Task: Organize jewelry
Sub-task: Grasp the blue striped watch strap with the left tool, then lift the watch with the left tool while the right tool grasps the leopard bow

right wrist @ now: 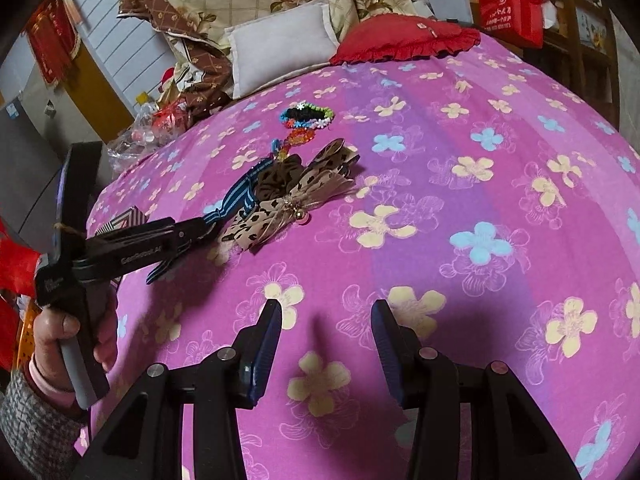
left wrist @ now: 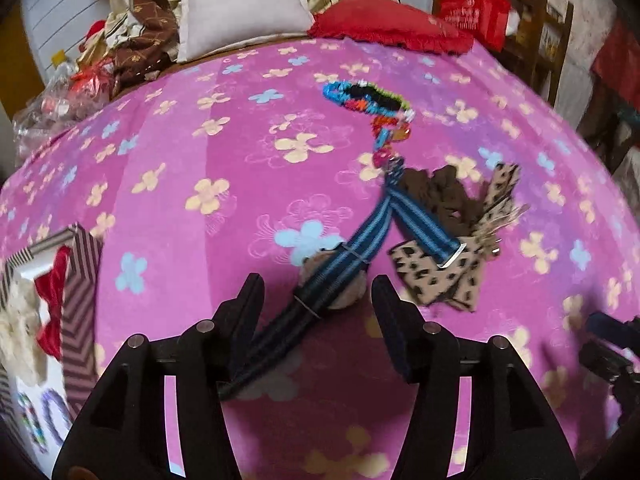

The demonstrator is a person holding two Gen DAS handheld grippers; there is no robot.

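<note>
A blue striped strap [left wrist: 352, 248] lies on the pink flowered cloth [left wrist: 200, 140], one end running down between the fingers of my left gripper [left wrist: 318, 284], whose jaws stand wide apart around it. Beside it lie a leopard-print bow [left wrist: 444, 276], a brown scrunchie [left wrist: 440, 192] and a colourful beaded bracelet [left wrist: 364, 98]. In the right wrist view my left gripper [right wrist: 200, 232] sits at the strap [right wrist: 236, 198], next to the bow [right wrist: 288, 200] and bracelet [right wrist: 306, 116]. My right gripper [right wrist: 326, 316] is open and empty over bare cloth.
A striped gift box [left wrist: 48, 320] with a red bow and beaded items stands at the left edge. A white pillow [left wrist: 240, 8], a red cushion [left wrist: 392, 20] and heaped bedding line the back. A red bag [right wrist: 512, 4] and wooden chair stand at back right.
</note>
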